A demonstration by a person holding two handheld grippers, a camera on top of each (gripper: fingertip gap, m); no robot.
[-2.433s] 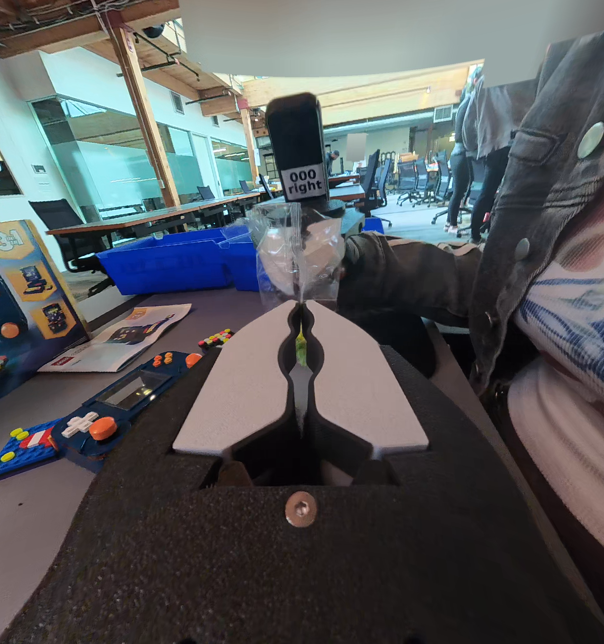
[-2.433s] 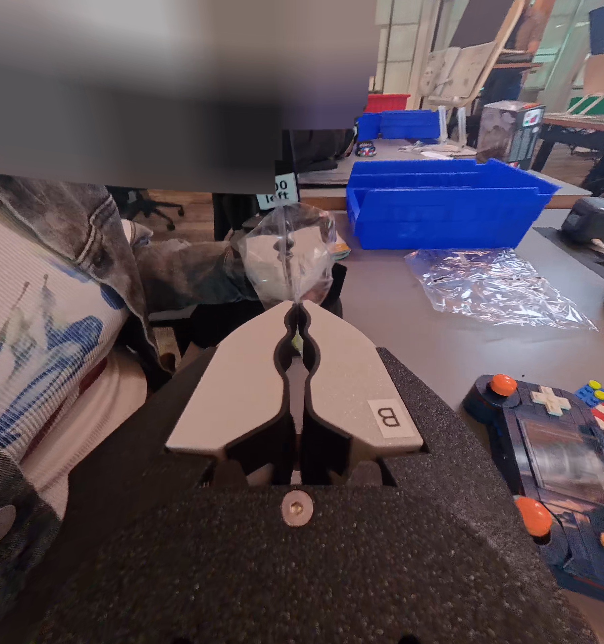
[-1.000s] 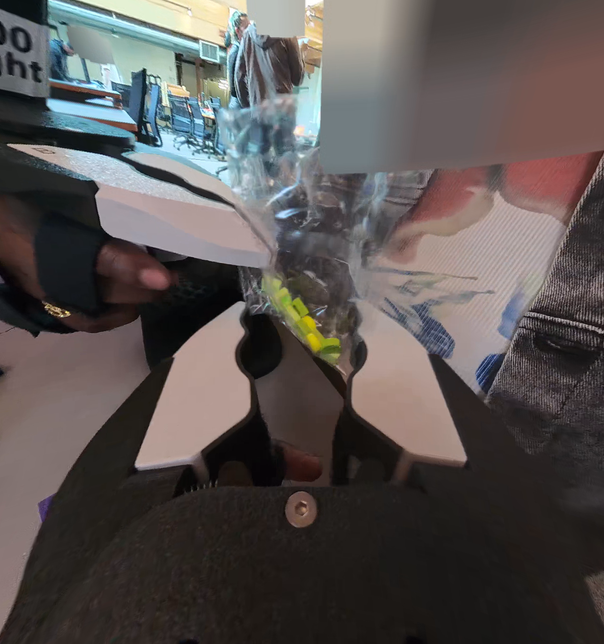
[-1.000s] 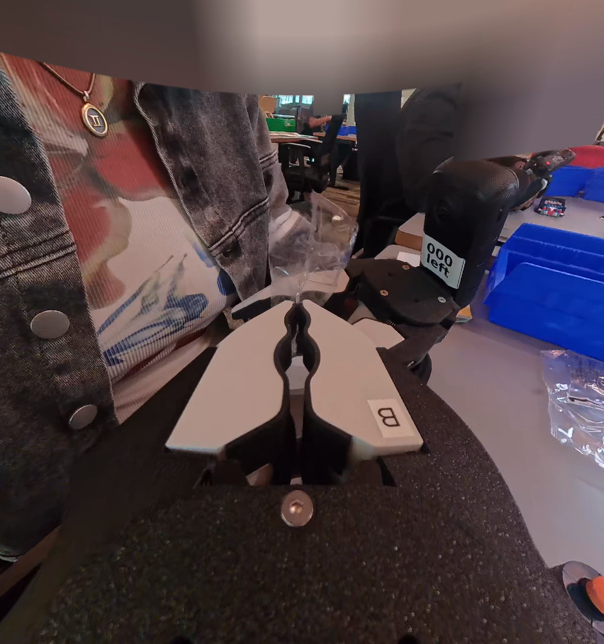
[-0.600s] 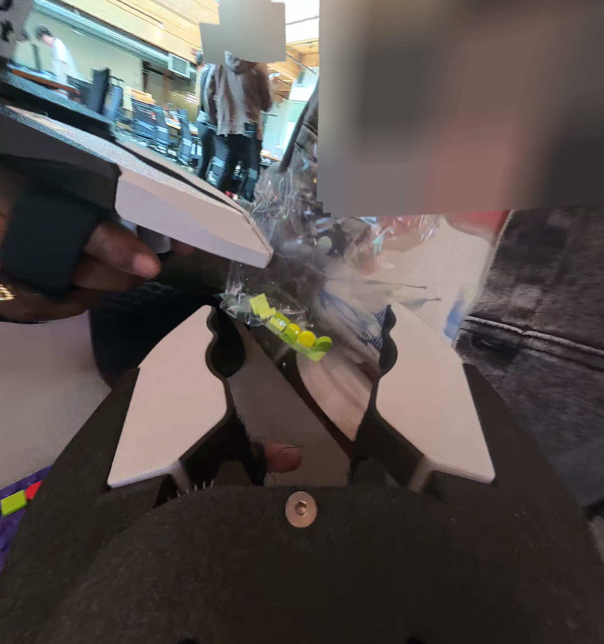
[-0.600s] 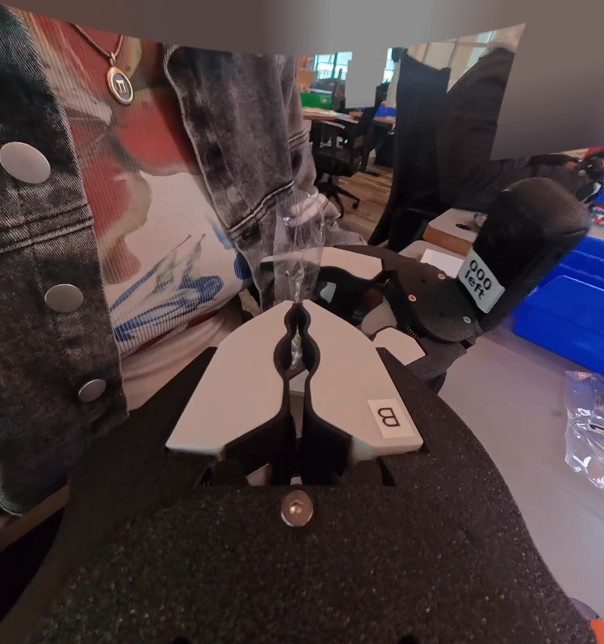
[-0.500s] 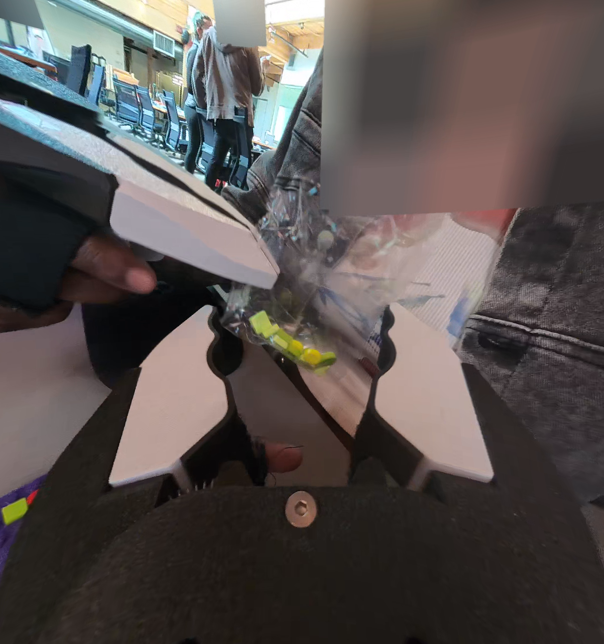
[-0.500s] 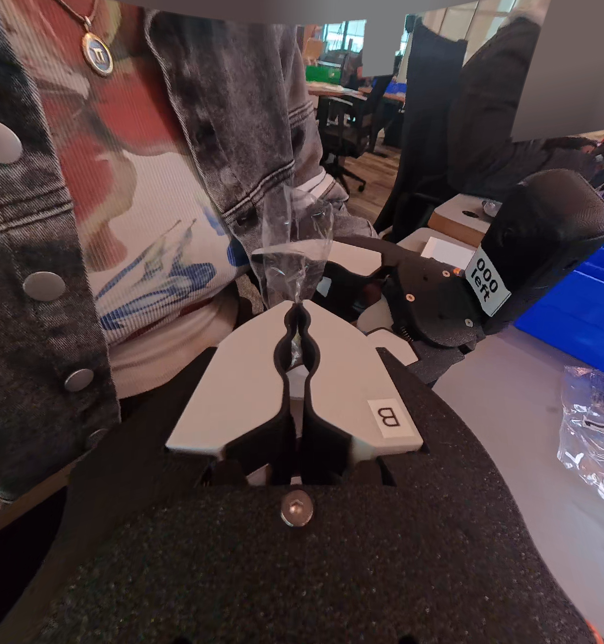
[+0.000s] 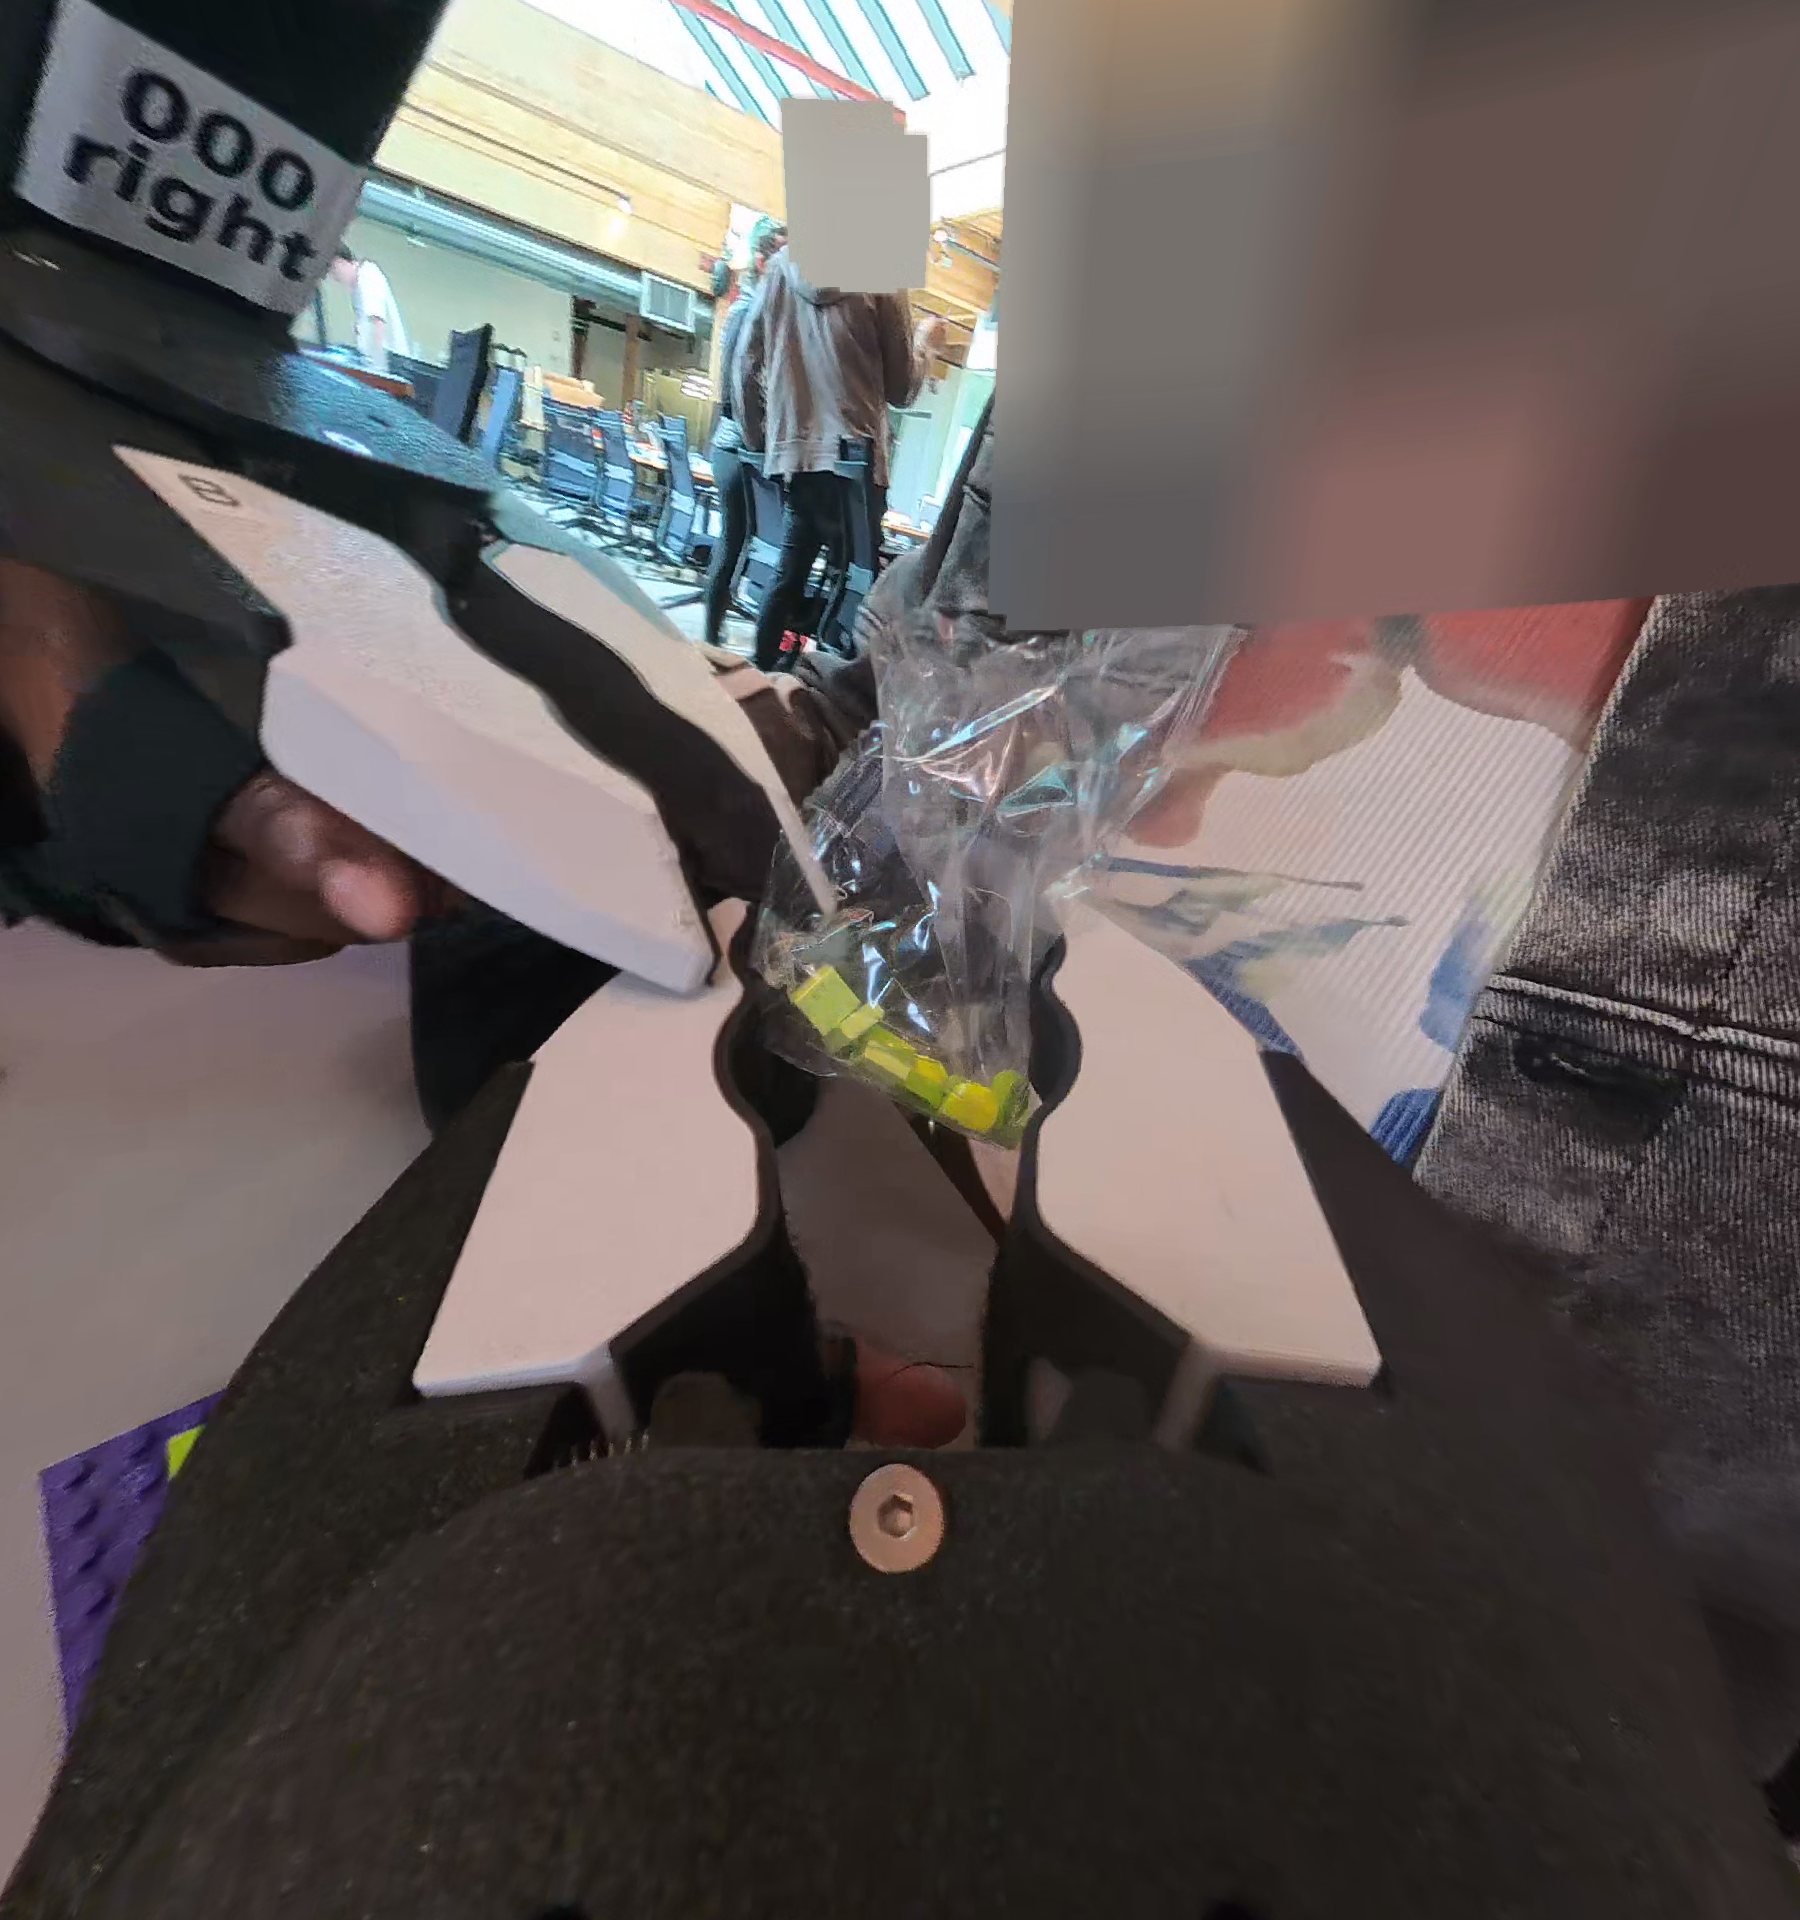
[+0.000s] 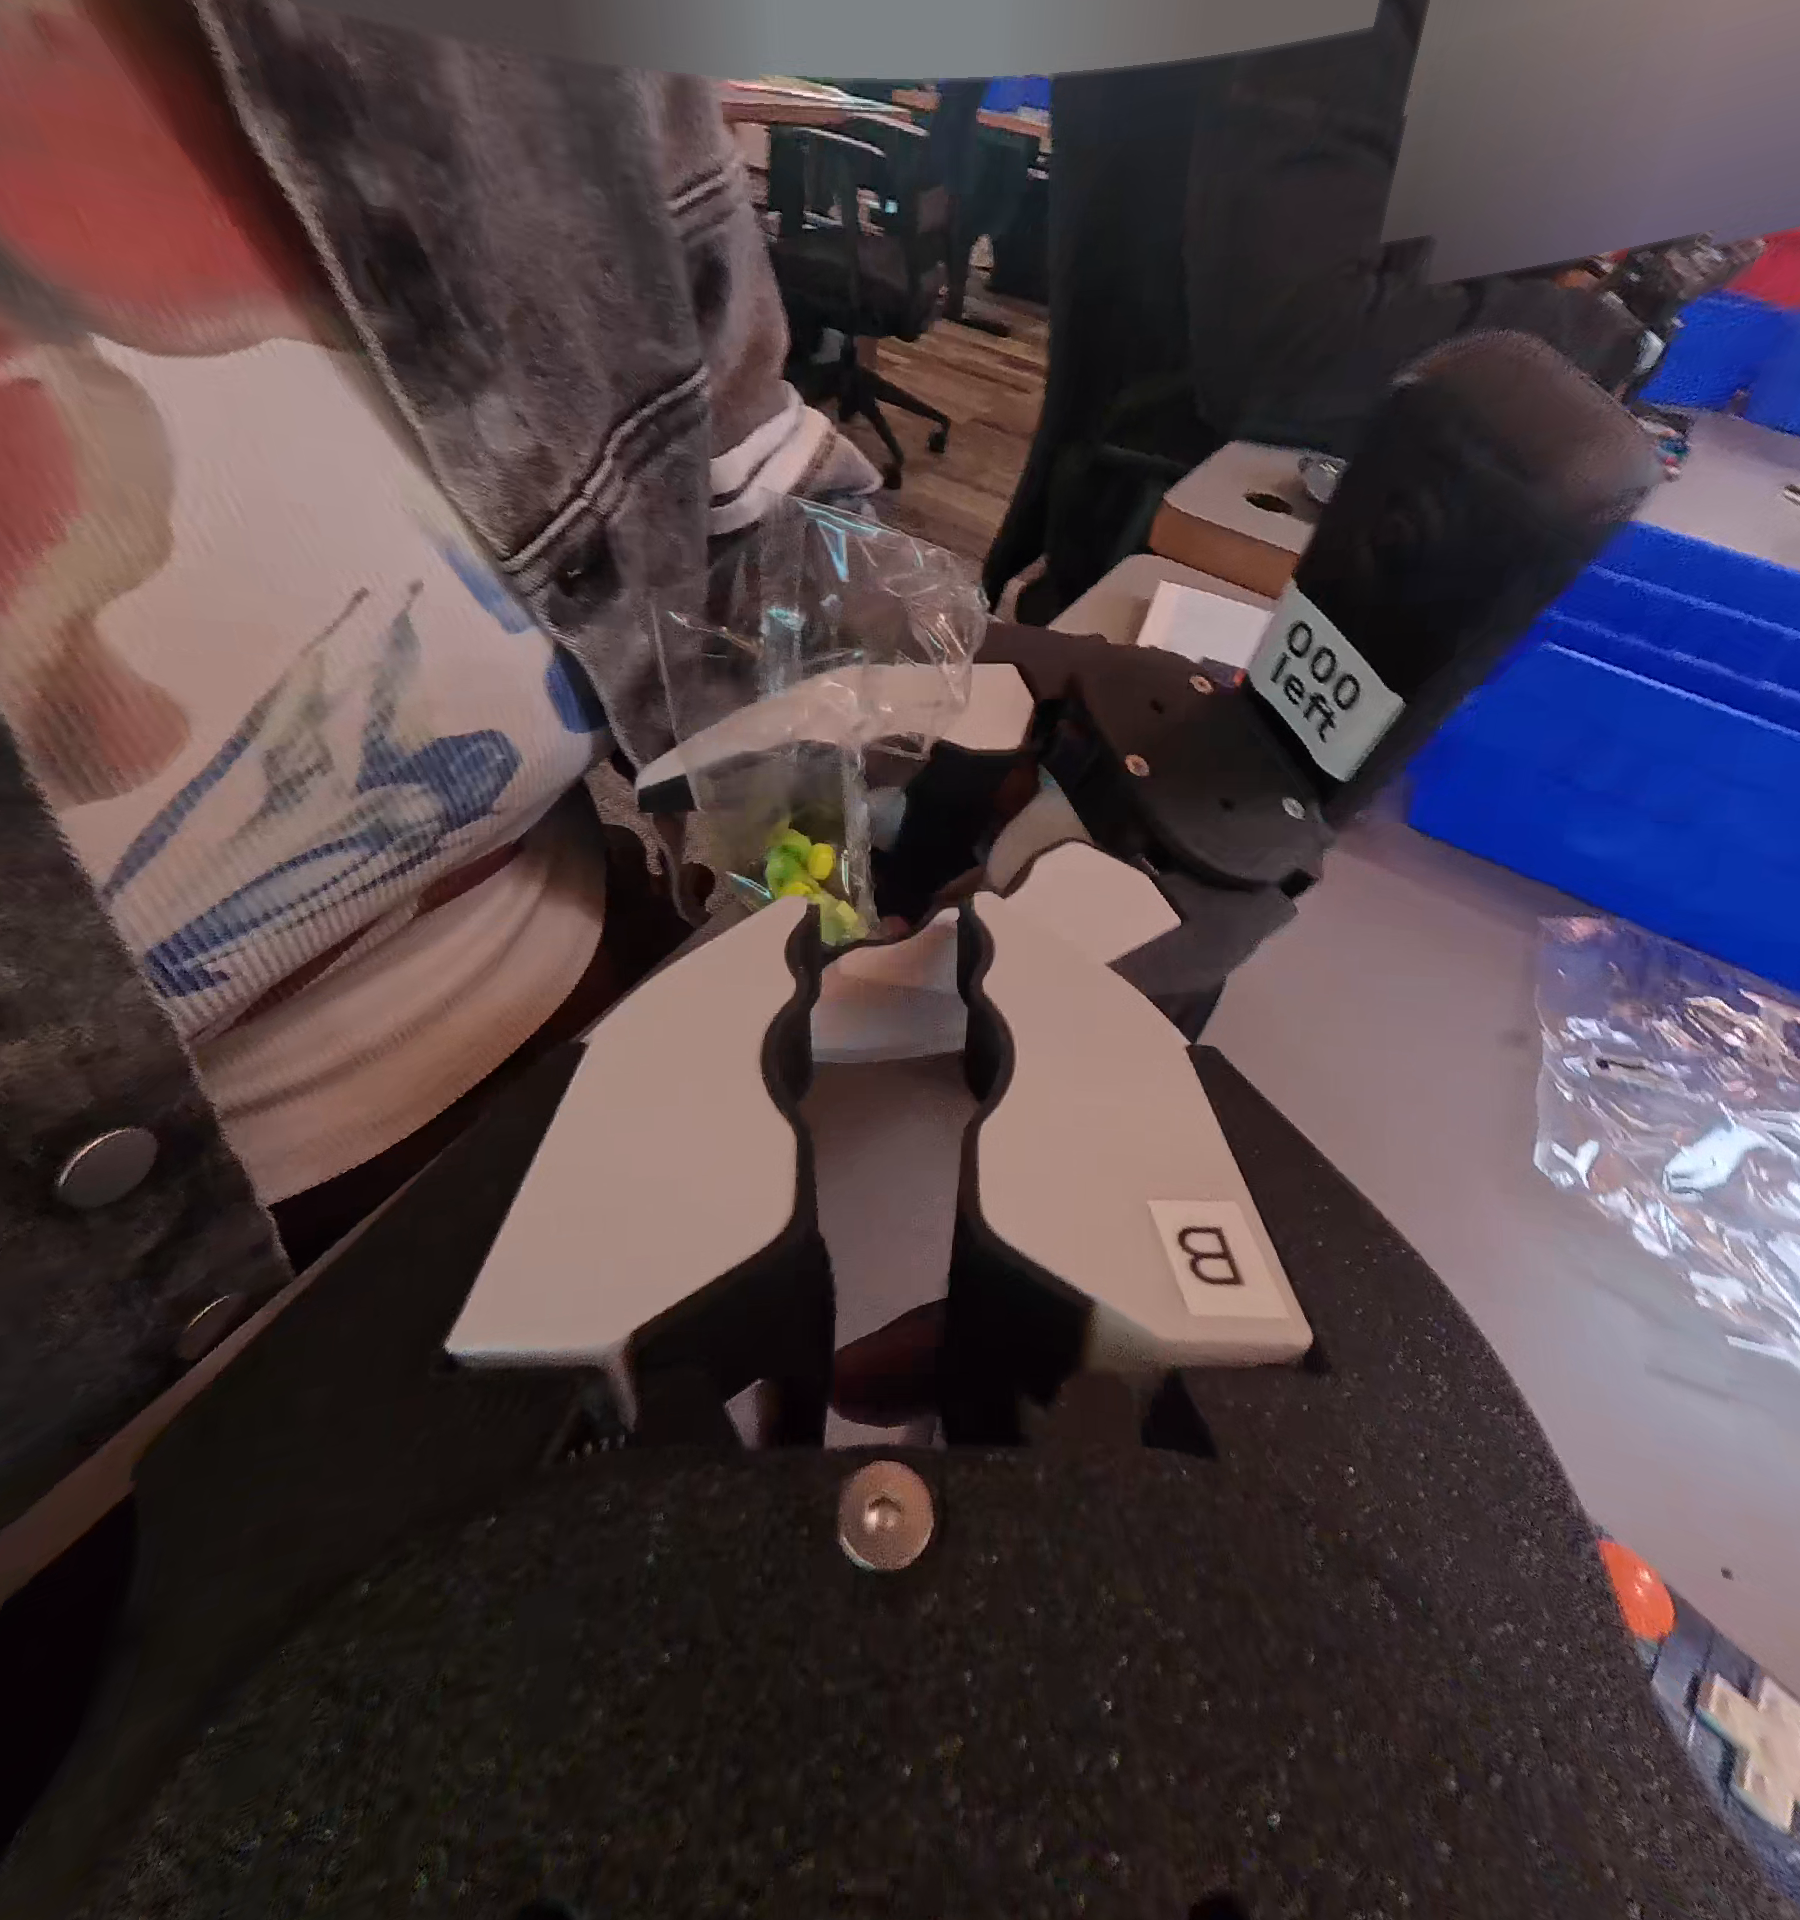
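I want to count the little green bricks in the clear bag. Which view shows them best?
The left wrist view: the green bricks lie large and sharp in the clear bag between its open fingers. The right wrist view shows them smaller, farther off and blurred.

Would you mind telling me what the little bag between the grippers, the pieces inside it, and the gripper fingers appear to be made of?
Small bag: thin clear plastic film, glossy; it crinkles, glints, and shows what lies behind it.
Yellow-green pieces: probably hard moulded plastic, smooth with crisp blocky edges.
Left gripper fingers: pale grey, matte, finely grainy faces over black edges, likely rigid plastic; I cannot tell for certain.
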